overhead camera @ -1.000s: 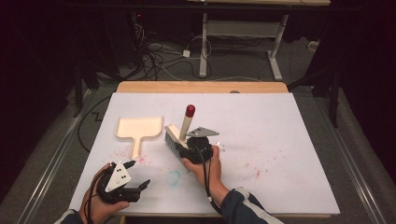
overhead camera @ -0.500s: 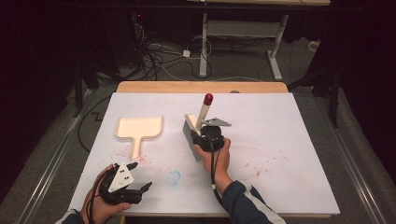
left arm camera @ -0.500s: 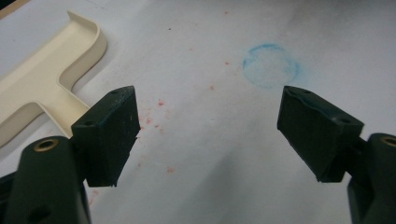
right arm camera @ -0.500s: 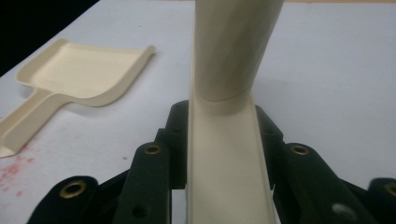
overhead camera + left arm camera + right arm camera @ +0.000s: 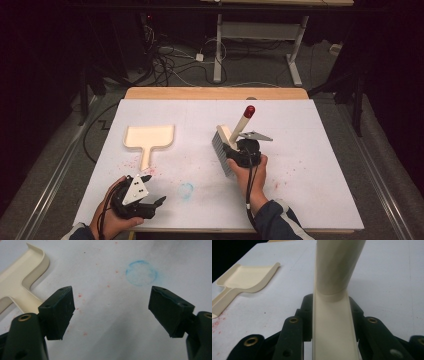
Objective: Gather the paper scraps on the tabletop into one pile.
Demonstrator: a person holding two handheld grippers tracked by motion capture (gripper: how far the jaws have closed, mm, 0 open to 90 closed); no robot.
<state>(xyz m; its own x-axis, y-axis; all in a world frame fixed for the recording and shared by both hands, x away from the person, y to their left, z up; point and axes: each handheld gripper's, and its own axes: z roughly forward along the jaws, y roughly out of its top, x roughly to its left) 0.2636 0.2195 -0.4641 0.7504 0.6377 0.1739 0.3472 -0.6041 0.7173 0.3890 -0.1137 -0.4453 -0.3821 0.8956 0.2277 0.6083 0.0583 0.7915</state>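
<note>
A cream hand brush (image 5: 239, 127) with a red-tipped handle and grey bristles stands tilted near the middle of the white table (image 5: 325, 150). My right gripper (image 5: 243, 151) is shut on its cream back. In the right gripper view the brush (image 5: 332, 325) sits clamped between the black jaws, its handle rising up and away. A cream dustpan (image 5: 150, 137) lies flat to the left, its handle pointing toward me. My left gripper (image 5: 156, 202) rests low at the front left, open, with nothing between its jaws. The left gripper view looks past my left gripper (image 5: 111, 312) at bare table, with the dustpan (image 5: 20, 277) on its left.
A faint blue ring (image 5: 186, 191) is drawn on the table near the front, and red specks (image 5: 280, 172) are scattered around it. A wooden strip (image 5: 215, 93) edges the far side. Beyond it, cables and desk legs (image 5: 218, 50) stand on the floor.
My right gripper has carried the brush to the right across the table, away from the dustpan. The left gripper has stayed where it was, still open.
</note>
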